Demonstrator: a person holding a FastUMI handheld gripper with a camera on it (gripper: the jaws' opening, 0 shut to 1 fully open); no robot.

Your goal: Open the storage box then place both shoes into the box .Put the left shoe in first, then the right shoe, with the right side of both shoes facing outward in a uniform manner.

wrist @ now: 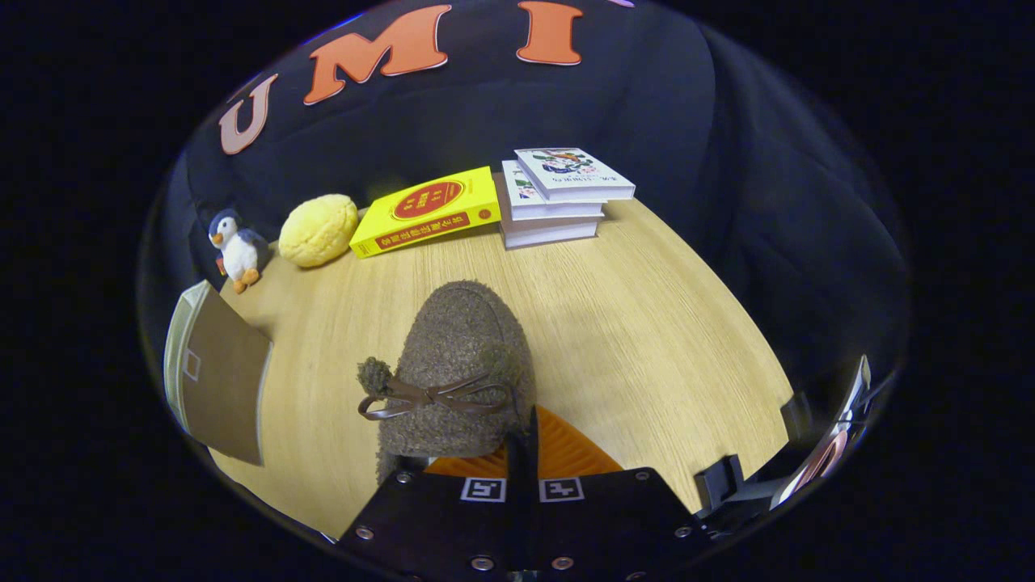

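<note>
My gripper [521,453] has its fingers drawn together on the rear edge of the fuzzy brown shoe [457,368], apparently pinching it between them. The shoe's long axis runs straight ahead from the fingers, toe pointing toward the stacked books [558,198] across the wooden table [647,323]. The storage box [218,372] lies well apart to the shoe's left, so I judge that the carry must swing that way.

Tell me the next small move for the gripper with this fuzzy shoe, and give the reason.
Probably carry the shoe toward the brown box at its left. The gripper looks closed on the shoe's rim, fingers pressed together, toe pointing at the books. The shoe seems held above the table, though contact cannot be judged. Whether the box is open cannot be told.
</note>
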